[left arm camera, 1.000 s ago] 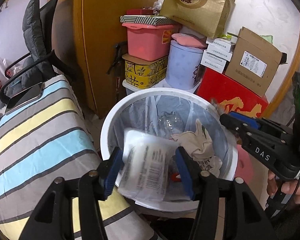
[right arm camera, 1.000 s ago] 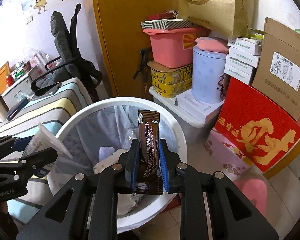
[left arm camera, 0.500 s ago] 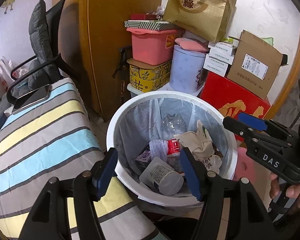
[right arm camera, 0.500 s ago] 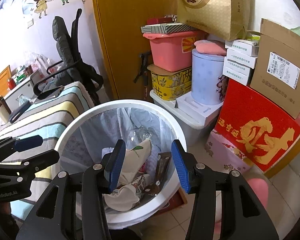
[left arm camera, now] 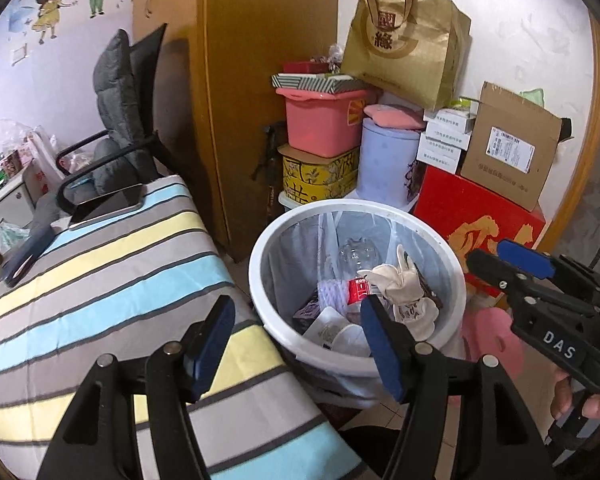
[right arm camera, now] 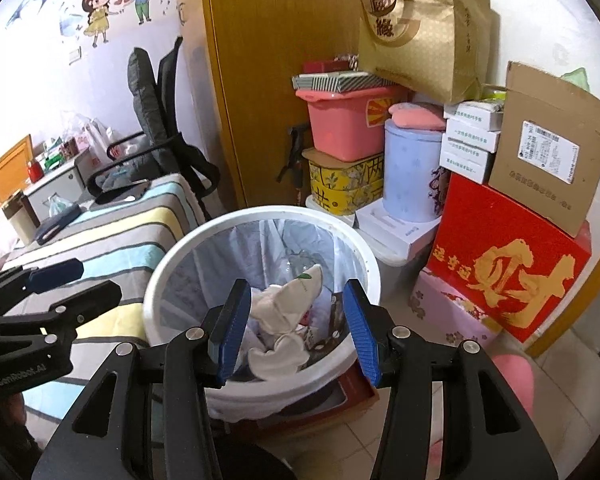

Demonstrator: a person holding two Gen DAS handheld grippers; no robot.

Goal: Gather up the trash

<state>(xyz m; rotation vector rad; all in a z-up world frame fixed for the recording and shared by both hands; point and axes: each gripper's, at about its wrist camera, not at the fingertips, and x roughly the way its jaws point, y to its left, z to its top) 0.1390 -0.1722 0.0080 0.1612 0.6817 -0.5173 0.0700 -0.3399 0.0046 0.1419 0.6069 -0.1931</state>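
Both grippers, left gripper (left arm camera: pixel 298 340) and right gripper (right arm camera: pixel 296 330), stood spread and empty; trash (right arm camera: pixel 288 320) lay in the bin (right arm camera: pixel 180 260) at twelve o'clock beyond their tips.

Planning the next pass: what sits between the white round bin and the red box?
In the right wrist view, a white flat carton lies between the white round bin and the red box.

White lined bin (left arm camera: pixel 260 280) beside striped bed — crumpled wrappers (left arm camera: pixel 400 280), bottle inside
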